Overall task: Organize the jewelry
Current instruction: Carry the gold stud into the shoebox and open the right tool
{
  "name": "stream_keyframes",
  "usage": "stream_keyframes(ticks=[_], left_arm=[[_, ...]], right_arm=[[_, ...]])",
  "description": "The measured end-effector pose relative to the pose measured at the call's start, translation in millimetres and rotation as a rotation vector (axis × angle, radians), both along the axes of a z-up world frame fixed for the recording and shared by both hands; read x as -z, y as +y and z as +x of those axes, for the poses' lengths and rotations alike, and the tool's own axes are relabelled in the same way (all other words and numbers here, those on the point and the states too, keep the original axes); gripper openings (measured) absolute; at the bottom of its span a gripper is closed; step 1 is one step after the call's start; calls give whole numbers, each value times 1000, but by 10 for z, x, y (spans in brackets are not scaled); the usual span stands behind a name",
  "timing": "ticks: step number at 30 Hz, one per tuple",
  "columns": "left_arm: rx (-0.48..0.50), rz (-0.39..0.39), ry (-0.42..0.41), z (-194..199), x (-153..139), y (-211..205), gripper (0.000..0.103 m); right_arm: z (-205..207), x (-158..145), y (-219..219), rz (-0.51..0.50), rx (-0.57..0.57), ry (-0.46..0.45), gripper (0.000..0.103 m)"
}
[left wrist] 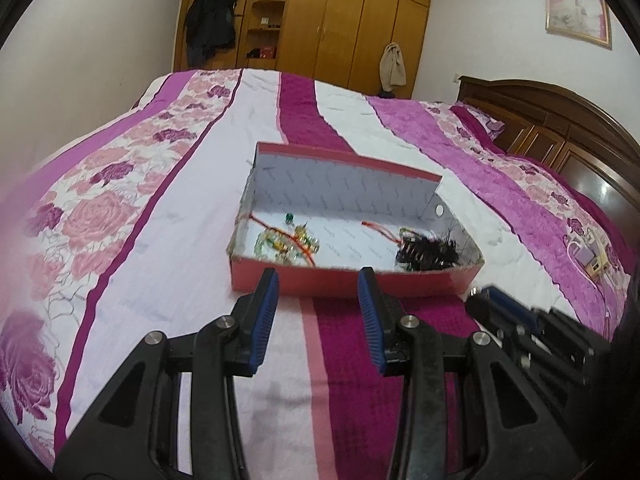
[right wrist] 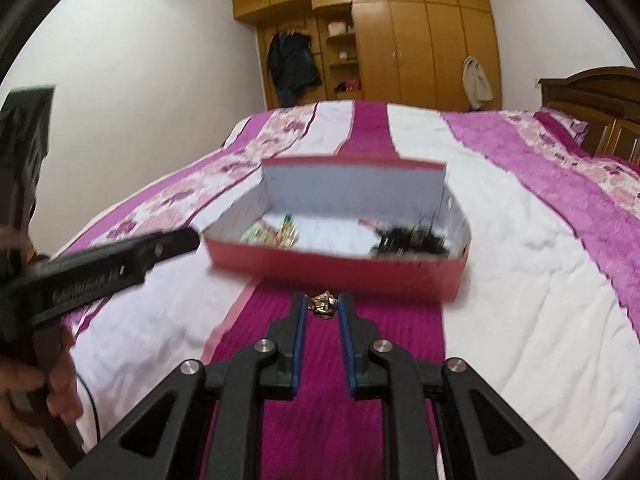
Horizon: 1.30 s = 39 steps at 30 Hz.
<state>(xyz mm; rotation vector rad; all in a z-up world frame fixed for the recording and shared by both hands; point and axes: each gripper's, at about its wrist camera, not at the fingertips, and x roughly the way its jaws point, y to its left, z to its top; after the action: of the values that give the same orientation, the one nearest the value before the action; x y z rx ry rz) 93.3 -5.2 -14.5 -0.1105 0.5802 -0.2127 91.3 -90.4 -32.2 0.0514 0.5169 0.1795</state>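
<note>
A red cardboard box (left wrist: pixel 348 280) with a white inside lies open on the bed; it also shows in the right wrist view (right wrist: pixel 336 270). Inside lie a green and gold beaded piece (left wrist: pixel 286 242) on the left and a black beaded piece (left wrist: pixel 430 254) on the right. My left gripper (left wrist: pixel 318 280) is open and empty just before the box's near wall. My right gripper (right wrist: pixel 324 306) is shut on a small gold jewelry piece (right wrist: pixel 323 305), held above the magenta stripe in front of the box. The right gripper also shows in the left wrist view (left wrist: pixel 504 306).
The bed carries a pink, white and magenta floral quilt (left wrist: pixel 140 200). A dark wooden headboard (left wrist: pixel 560 132) is at the right. Small items with a white cable (left wrist: pixel 588 256) lie on the quilt at the right. Wooden wardrobes (left wrist: pixel 340 20) stand behind.
</note>
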Motion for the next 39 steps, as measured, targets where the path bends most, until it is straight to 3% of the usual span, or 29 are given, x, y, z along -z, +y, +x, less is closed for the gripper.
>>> stream_keyframes(ticks=[5,9,17,26,28,30,39], left_arm=[[-2,-1,-28,96,-37,-63,32],[-3,0,-31,142,-33,-95,32],[1,9,-17,196,35,-147,32],[1,13,-11,204,41,-163,32],[1,10,-12,202,40,-164,32],[-2,8,-13,203,34,-162,32],[-2,-22,-25,104,-98,-93,33]], right_arm=[[269,-83,-65,-26,50,-65,18],[540,-80,-130,-41,88,-66,18],[1068,81,-329,-57,159,16,18],[1273,230,-499,-12,183,122,20],[1246,213,-511,6,177,127,38],[1183,165,-521,19,173,110,49],[744,-114,-429,33,142,56,62]])
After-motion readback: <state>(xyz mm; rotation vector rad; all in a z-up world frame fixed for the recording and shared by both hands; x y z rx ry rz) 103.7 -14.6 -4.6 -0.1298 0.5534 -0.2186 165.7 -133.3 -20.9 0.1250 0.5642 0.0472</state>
